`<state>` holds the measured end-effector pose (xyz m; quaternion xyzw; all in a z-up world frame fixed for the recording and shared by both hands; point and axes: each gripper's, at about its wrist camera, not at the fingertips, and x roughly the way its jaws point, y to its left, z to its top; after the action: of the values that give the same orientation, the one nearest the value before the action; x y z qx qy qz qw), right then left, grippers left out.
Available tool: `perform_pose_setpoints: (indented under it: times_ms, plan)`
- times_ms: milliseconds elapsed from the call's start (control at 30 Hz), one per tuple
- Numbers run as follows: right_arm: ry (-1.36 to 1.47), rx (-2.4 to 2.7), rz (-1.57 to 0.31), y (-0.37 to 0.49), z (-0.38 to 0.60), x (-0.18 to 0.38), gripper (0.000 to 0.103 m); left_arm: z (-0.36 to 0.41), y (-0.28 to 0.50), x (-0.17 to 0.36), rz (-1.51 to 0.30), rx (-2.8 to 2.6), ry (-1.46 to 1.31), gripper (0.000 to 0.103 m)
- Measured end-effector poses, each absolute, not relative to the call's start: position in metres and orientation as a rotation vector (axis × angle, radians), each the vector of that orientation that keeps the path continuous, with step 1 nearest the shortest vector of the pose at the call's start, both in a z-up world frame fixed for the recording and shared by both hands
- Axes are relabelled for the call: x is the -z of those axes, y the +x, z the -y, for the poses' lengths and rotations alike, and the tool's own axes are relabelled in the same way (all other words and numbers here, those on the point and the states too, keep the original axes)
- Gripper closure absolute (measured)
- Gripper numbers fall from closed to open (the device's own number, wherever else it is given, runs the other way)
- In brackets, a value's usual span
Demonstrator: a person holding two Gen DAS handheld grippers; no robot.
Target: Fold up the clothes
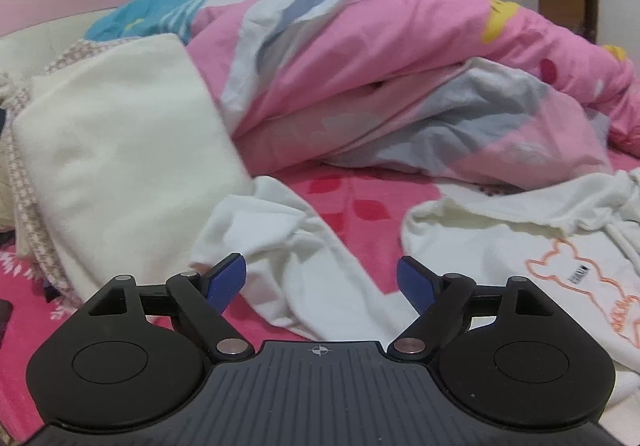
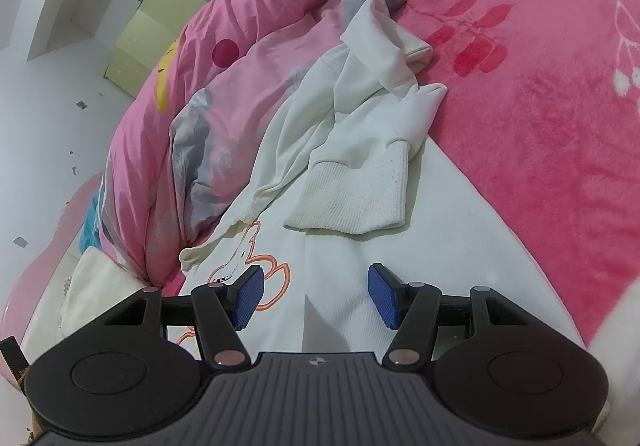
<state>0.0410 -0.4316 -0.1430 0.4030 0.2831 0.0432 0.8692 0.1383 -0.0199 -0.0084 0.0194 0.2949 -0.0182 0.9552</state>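
Left gripper (image 1: 321,283): the blue-padded fingers (image 1: 226,281) are spread wide and hold nothing. They hover over a white sleeve (image 1: 280,246) that lies crumpled on the bed (image 1: 360,202). To the right of that sleeve, across a strip of bare pink bedcover, lies the body of the white sweatshirt (image 1: 520,246) with an orange outline print (image 1: 576,278). Beyond the sleeve, to the left, sits a cream pillow (image 1: 120,150). Behind it, a pink patterned duvet (image 1: 380,78) is bunched along the far side of the bed.

Right gripper (image 2: 316,295): the fingers (image 2: 383,293) are likewise set wide apart and empty, positioned above the sweatshirt (image 2: 400,266) front. The orange print (image 2: 272,278) lies just beside the left finger. Just ahead of the fingers, a ribbed cuff (image 2: 352,198) rests on top of the sweatshirt body, its sleeve (image 2: 380,114) running away toward the duvet (image 2: 224,58). The sweatshirt lies flat on the pink flowered bedcover (image 2: 540,126), with its left edge against the duvet. A pale yellow cabinet (image 2: 148,42) stands beyond the bed.
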Motion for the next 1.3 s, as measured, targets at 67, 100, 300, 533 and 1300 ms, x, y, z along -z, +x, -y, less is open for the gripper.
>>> perform_pose_setpoints:
  times_ms: [67,100,300,533,1300]
  plan:
    - [0.843,-0.089,-0.592,0.041,0.431,0.143,0.043,0.022,0.136,0.007,-0.606,0.067,0.021,0.020]
    - [0.842,-0.088,-0.592,0.041,0.431,0.143,0.043,0.022,0.135,0.007,-0.611,0.081,0.009,0.020]
    - [0.841,-0.087,-0.586,0.040,0.432,0.143,0.043,0.022,0.132,0.014,-0.722,0.194,-0.093,0.019]
    - [0.861,-0.072,-0.570,0.025,0.434,0.133,0.042,0.025,0.131,0.037,-0.914,0.431,-0.284,0.019]
    - [0.024,-0.269,-0.517,-0.068,0.254,0.096,0.041,0.040,0.156,0.080,-0.957,0.340,-0.426,0.042]
